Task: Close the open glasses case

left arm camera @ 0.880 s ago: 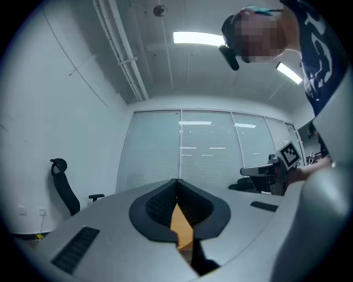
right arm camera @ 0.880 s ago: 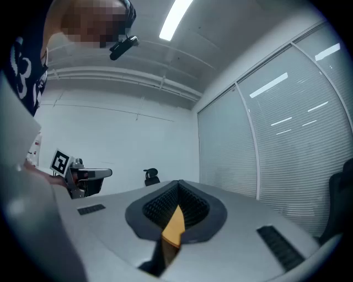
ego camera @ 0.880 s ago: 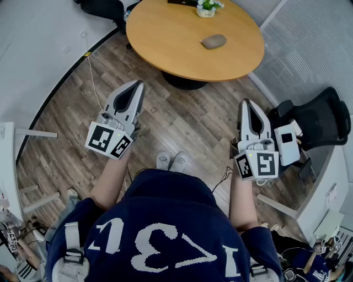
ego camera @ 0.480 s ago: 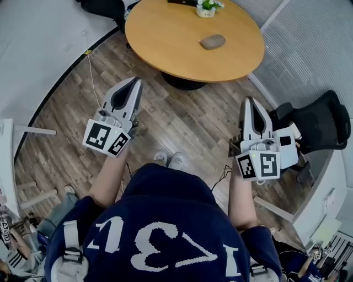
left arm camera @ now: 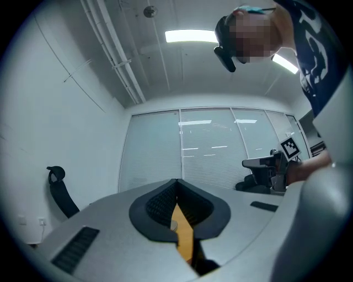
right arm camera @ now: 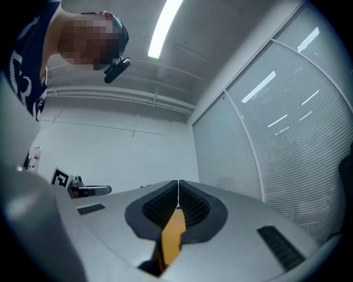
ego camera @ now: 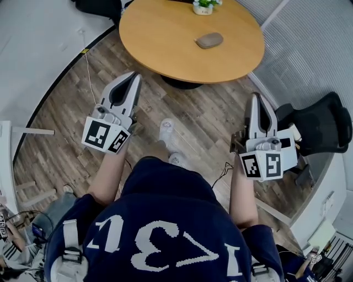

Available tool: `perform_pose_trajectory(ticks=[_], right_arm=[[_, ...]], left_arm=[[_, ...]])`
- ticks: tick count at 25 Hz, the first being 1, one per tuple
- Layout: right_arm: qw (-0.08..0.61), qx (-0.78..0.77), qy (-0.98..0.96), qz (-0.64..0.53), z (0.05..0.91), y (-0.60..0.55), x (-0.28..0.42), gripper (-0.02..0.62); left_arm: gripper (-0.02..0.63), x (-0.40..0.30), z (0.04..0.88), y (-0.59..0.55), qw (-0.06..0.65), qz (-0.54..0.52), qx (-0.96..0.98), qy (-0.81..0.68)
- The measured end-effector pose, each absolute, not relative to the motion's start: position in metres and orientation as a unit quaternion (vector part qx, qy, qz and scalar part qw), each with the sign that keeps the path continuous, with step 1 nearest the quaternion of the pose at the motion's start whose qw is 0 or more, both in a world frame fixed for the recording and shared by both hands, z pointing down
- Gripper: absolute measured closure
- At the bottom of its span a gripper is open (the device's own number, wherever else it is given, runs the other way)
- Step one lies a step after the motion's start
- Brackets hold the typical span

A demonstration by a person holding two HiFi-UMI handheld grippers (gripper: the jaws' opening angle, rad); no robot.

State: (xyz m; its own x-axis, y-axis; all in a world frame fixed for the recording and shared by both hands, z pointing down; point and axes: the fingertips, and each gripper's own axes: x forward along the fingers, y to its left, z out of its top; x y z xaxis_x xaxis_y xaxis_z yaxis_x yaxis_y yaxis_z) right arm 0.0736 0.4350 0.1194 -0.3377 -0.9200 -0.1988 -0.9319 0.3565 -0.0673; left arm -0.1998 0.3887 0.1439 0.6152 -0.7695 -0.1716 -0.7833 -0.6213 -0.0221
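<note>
A grey oval glasses case (ego camera: 209,39) lies on the round wooden table (ego camera: 165,38) ahead of me; from here I cannot tell whether its lid stands open. My left gripper (ego camera: 132,77) is held over the wooden floor, short of the table's near edge, far from the case. My right gripper (ego camera: 257,97) is held at the right, beside the table's edge. In the left gripper view the left gripper (left arm camera: 176,180) has its jaws together with nothing between them. The right gripper (right arm camera: 177,182) looks the same in its own view. Neither gripper view shows the case.
A small potted plant (ego camera: 203,6) stands at the table's far edge. A black office chair (ego camera: 325,124) is close to my right gripper. A thin cable (ego camera: 88,71) runs over the floor at the left. One shoe (ego camera: 167,130) is stepped forward.
One foot has stepped forward toward the table. The right gripper has shifted slightly right and down in the head view. Both grippers stay shut.
</note>
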Motion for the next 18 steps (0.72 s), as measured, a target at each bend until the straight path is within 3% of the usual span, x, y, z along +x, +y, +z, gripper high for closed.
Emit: perform_pose_trajectory(ticks=[11,18], right_arm=[[0.091,-0.580,0.809,0.035,0.121,0.309,0.086,0.569],[0.087,-0.589,0.803,0.031,0.123,0.218,0.083,0.569]], left_arm=[[0.592,-0.167,0.148,0.254,0.043,0.085,-0.916,0.389],[0.592,-0.155,0.157,0.142,-0.011,0.085,-0.926,0.368]])
